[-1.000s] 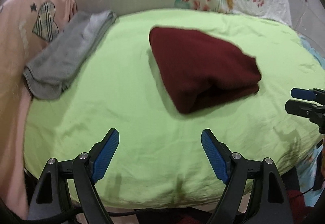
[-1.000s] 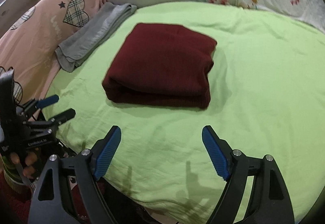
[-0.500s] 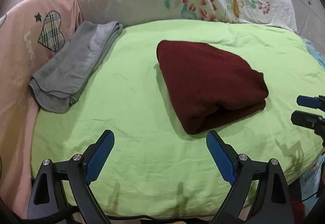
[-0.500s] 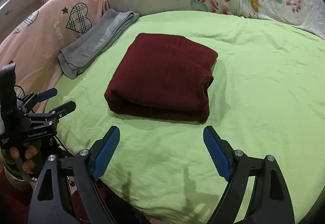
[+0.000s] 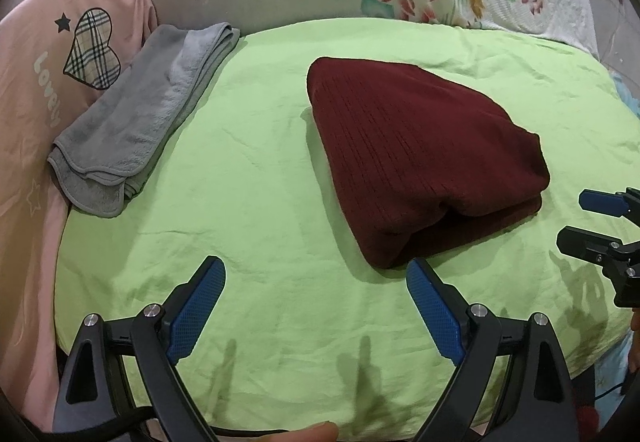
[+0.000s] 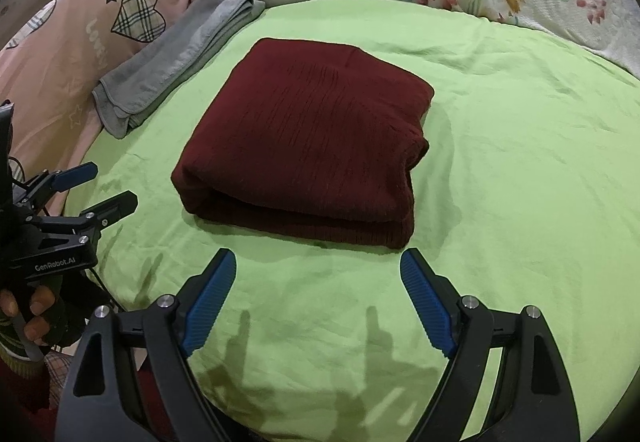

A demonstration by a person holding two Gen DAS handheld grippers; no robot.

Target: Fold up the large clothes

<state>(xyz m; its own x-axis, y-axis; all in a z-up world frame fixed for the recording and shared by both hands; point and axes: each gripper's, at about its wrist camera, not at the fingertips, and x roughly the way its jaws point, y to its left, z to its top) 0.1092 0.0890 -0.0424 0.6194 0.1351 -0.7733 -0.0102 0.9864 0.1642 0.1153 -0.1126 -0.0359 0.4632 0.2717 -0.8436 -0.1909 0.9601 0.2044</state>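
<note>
A dark maroon ribbed-knit garment [image 5: 424, 165] [image 6: 316, 141] lies folded into a thick, roughly rectangular bundle, flat on the light green bedsheet [image 5: 248, 201] [image 6: 520, 181]. Its layers stack one on another, with a rounded fold and stacked edges showing along the near side. It sits about mid-bed, nothing touching it, its top face smooth apart from fine lengthwise ribs.

**Black frames, blue pads**

Each hand-held gripper has a black frame. The left hand-held gripper [image 5: 316, 306] and right hand-held gripper [image 6: 318, 300] have bumpy blue pads [image 6: 210, 302] and shiny silver screws [image 5: 478, 310]. White letters on the left one say "GenRobot.AI". Bare fingers [image 6: 38, 308] show beside a dark glove.
</note>
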